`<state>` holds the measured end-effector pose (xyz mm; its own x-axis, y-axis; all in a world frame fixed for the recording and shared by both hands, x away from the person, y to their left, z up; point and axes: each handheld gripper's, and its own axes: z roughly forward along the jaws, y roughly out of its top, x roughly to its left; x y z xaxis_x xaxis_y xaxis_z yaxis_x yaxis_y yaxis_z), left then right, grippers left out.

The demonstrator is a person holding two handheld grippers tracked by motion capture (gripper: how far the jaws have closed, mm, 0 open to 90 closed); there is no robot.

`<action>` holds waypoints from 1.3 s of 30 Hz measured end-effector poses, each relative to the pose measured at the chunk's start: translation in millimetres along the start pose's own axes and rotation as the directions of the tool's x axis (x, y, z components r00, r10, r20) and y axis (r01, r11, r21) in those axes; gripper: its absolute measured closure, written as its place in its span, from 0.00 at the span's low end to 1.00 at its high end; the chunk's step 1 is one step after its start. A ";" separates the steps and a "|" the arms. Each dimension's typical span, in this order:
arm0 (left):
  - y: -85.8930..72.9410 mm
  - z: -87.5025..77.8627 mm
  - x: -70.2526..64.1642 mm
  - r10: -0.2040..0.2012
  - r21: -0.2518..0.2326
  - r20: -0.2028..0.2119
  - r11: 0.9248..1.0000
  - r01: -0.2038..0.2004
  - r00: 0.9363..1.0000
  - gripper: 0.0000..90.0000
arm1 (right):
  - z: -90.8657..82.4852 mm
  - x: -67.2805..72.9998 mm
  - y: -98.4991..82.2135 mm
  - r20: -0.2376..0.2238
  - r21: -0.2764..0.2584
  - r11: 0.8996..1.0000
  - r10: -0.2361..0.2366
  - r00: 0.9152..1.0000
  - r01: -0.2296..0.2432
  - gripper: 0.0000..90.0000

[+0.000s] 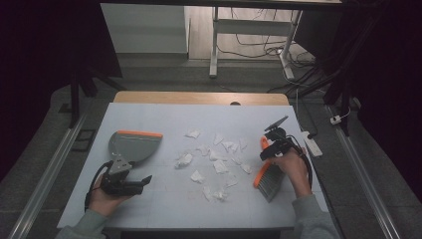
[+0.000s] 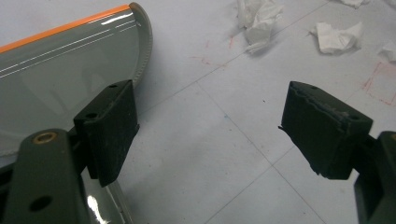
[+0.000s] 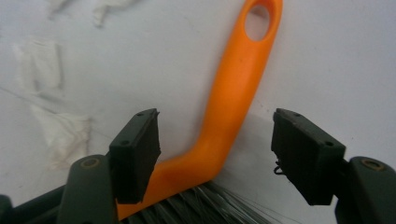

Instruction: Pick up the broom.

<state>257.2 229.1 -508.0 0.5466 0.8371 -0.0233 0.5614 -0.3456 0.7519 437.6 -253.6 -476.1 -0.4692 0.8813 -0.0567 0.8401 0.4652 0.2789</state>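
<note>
A grey dustpan (image 1: pixel 130 146) with an orange front lip lies at the table's left; its pan (image 2: pixel 60 79) shows in the left gripper view. My left gripper (image 1: pixel 144 180) rests just in front of it, open, its left jaw over the pan's edge, nothing between the pads. A hand brush (image 1: pixel 268 179) with an orange handle (image 3: pixel 233 93) and grey bristles lies at the right. My right gripper (image 3: pixel 215 149) hangs over the handle's bend, jaws wide on either side of it, pads not touching. Crumpled white paper scraps (image 1: pixel 214 162) are scattered across the middle.
A white mat (image 1: pixel 164 204) covers the wooden table (image 1: pixel 199 97). A white power strip (image 1: pixel 312 144) lies off the right edge. Desk legs and cables stand on the floor beyond. Dark rails run along both sides.
</note>
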 end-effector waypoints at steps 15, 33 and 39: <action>-0.8 0.2 -0.6 0.004 0.003 -0.003 1.000 -0.004 1.000 0.22 | 12.2 -2.1 -2.3 -0.013 0.061 0.992 0.109 0.994 -0.108 0.59; -1.8 0.2 -0.2 0.004 0.006 -0.005 1.000 -0.004 1.000 0.22 | 12.4 7.4 -0.8 0.032 0.065 0.993 0.095 0.995 -0.097 0.78; -2.0 0.1 -0.1 -0.002 0.006 -0.009 1.000 0.002 1.000 0.23 | 11.8 5.1 -2.7 0.012 0.052 0.997 0.059 0.998 -0.060 0.79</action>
<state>256.0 229.6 -509.5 0.5398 0.8416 -0.0187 0.5659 -0.3463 0.7482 436.1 -249.3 -488.4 -0.4153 0.9082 -0.0515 0.8796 0.4153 0.2320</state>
